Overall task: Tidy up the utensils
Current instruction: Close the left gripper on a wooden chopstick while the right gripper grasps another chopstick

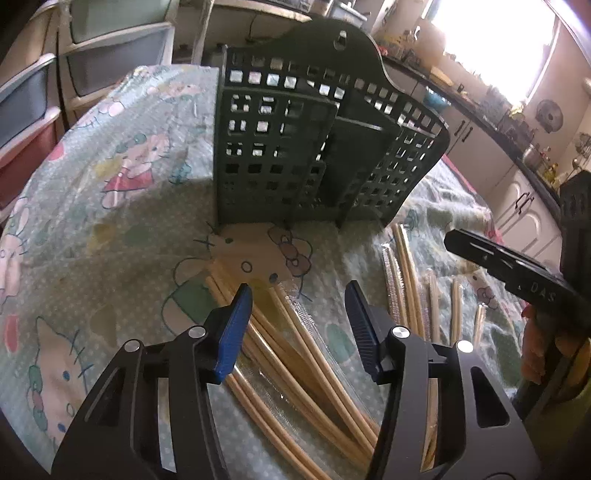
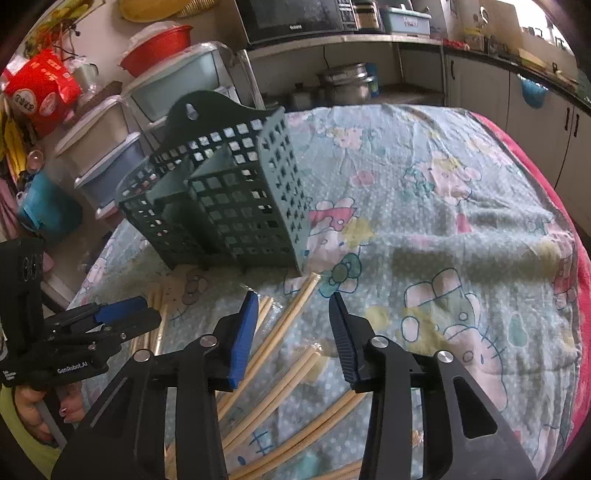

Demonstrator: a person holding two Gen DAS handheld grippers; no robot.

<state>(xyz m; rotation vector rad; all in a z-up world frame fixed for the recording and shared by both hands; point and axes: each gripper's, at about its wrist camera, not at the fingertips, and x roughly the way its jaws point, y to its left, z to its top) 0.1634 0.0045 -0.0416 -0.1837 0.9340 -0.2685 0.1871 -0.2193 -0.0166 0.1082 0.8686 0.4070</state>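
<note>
Green holder (image 1: 295,147) blocks far side; cloth (image 2: 461,229) to its right is free.

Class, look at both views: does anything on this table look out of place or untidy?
Yes. The chopsticks lie scattered on the tablecloth, some crossing, while the green holder stands upright with nothing visible inside.

A kitchen. A table covered with a pale green cartoon-print cloth (image 2: 443,192) sits over a red layer showing at its edge. Stacked plastic drawers (image 1: 33,96) stand beside it. A microwave (image 2: 295,14) rests on a shelf with metal pots (image 2: 343,86) beneath. White cabinets with dark handles (image 1: 517,199) run under a cluttered dark countertop (image 1: 480,110). A bright window (image 1: 491,40) is overexposed.
</note>
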